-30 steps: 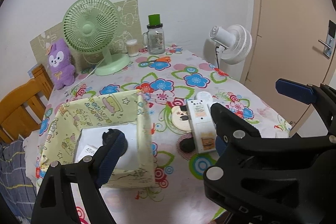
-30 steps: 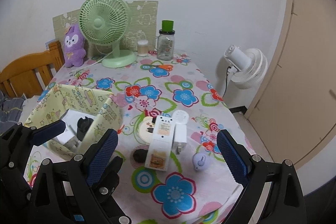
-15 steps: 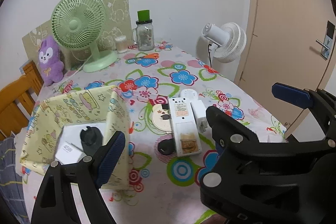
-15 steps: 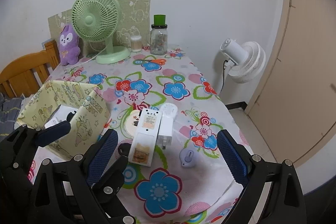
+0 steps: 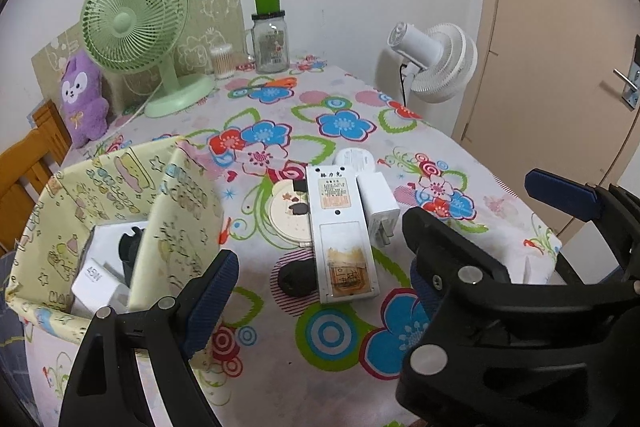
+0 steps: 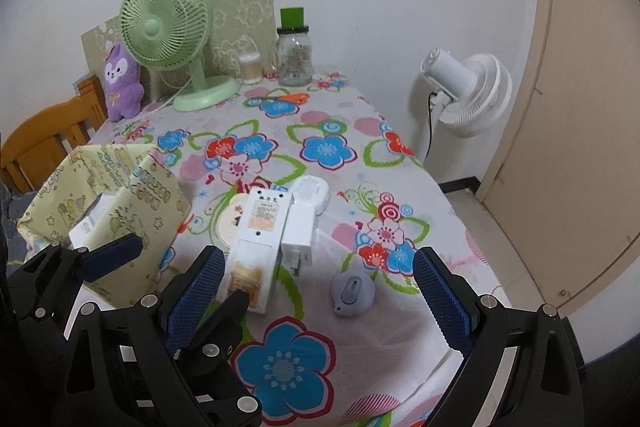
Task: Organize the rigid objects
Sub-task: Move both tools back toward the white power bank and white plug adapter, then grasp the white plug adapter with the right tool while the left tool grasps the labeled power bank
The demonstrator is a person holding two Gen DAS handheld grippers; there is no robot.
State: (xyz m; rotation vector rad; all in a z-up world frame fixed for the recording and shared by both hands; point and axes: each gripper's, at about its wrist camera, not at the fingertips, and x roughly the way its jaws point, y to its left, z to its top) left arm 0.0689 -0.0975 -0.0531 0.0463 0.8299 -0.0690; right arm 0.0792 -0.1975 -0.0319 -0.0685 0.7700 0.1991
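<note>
A yellow patterned fabric bin (image 5: 184,211) sits at the table's left with white boxes (image 5: 94,277) and a black item inside; it shows in the right wrist view (image 6: 152,195) too. Beside it lie a long white power strip (image 5: 340,231) (image 6: 260,239), a white charger plug (image 5: 378,205) (image 6: 300,233), a round cream case (image 5: 288,217), a round white device (image 6: 310,191), a dark lump (image 5: 296,279) and a lilac mouse (image 6: 352,291). My left gripper (image 5: 316,291) is open above the table's near edge. My right gripper (image 6: 316,291) is open, the mouse between its fingers' lines.
A green desk fan (image 6: 168,27), purple plush (image 6: 120,83), glass jar with green lid (image 6: 294,55) and cotton swab tub (image 6: 250,67) stand at the back. A white floor fan (image 6: 468,91) and a door are right of the table. A wooden chair (image 6: 44,139) is left.
Both grippers have pulled back and shifted right; the objects now lie more centred in the left wrist view and the bin further left. Nothing on the table has moved.
</note>
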